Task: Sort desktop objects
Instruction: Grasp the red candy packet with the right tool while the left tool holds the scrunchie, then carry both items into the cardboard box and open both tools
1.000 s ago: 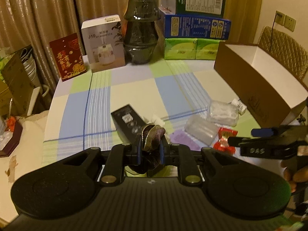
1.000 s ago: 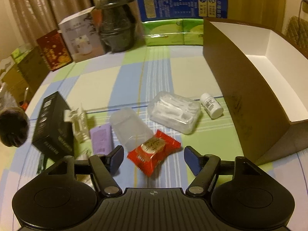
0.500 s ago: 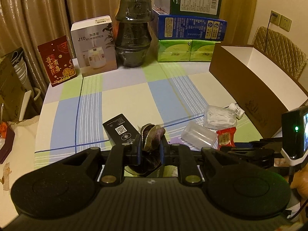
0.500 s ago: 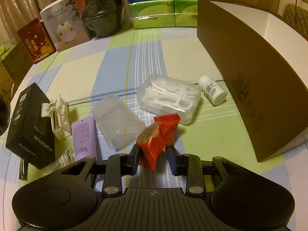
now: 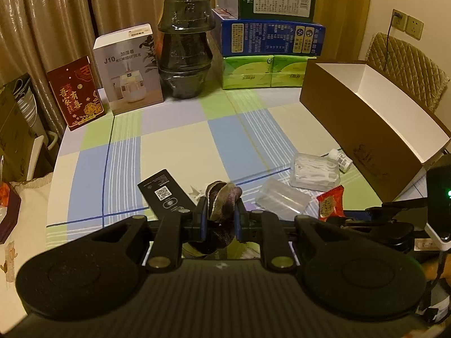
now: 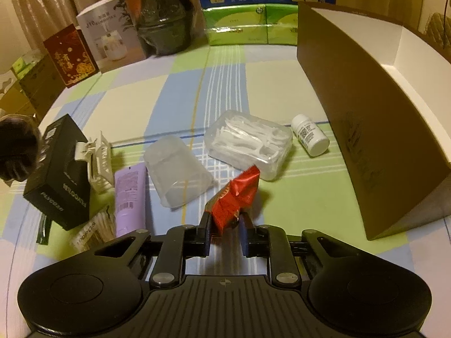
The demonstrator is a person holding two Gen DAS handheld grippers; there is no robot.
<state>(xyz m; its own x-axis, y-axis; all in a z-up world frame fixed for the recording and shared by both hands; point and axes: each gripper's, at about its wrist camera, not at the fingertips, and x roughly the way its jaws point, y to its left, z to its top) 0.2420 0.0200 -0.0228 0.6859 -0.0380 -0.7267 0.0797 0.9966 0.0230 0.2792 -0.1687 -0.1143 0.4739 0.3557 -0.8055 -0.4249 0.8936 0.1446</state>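
My left gripper [image 5: 220, 214] is shut on a dark fabric pouch [image 5: 222, 200], held above the table's front. The pouch shows at the left edge of the right wrist view [image 6: 17, 149]. My right gripper [image 6: 225, 225] is shut on a red snack packet [image 6: 235, 197], lifted off the cloth; the packet also shows in the left wrist view [image 5: 330, 203]. On the checked tablecloth lie a black box [image 6: 60, 174], a white clip [image 6: 97, 159], a purple tube [image 6: 129, 194], a clear plastic case [image 6: 176, 170], a clear floss-pick box [image 6: 248, 142] and a small white bottle [image 6: 310, 135].
An open brown box with a white inside [image 6: 375, 107] stands on the right. At the back stand green tissue packs [image 5: 265, 71], a blue carton [image 5: 270, 39], stacked dark bowls [image 5: 184, 48], a white humidifier box [image 5: 128, 69] and a red card [image 5: 76, 93].
My right gripper closed on the red snack packet and lifted it off the table. My left gripper kept its hold on the pouch and drew back a little.
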